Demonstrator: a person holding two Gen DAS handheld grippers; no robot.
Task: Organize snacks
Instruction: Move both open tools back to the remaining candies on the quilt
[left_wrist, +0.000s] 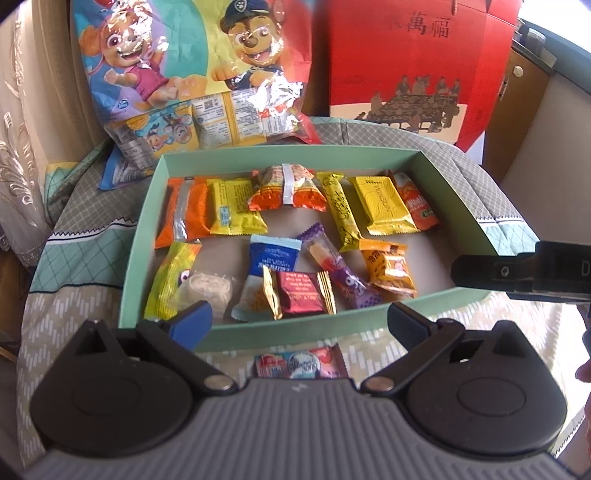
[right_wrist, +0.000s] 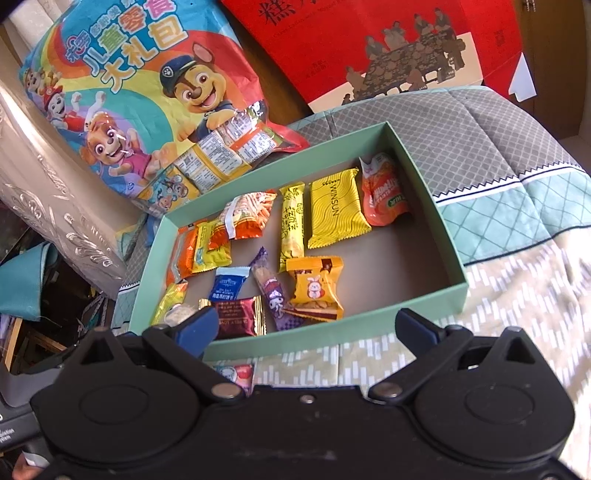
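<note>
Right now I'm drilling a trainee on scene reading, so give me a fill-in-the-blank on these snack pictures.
1. The snacks lie in a pale ____ box.
2. The pink-and-blue packet lies ____ the box, on the quilt.
3. Both the left gripper and right gripper are ____.
4. The gift box behind is ____.

Missing: green; outside; open; red

The green box (right_wrist: 424, 206) has bare floor along its right side, beyond the orange packet (right_wrist: 384, 199). Left and middle are crowded with snacks. The tall cartoon bag (right_wrist: 140, 85) and red carton (right_wrist: 369, 48) block the far edge.
</note>
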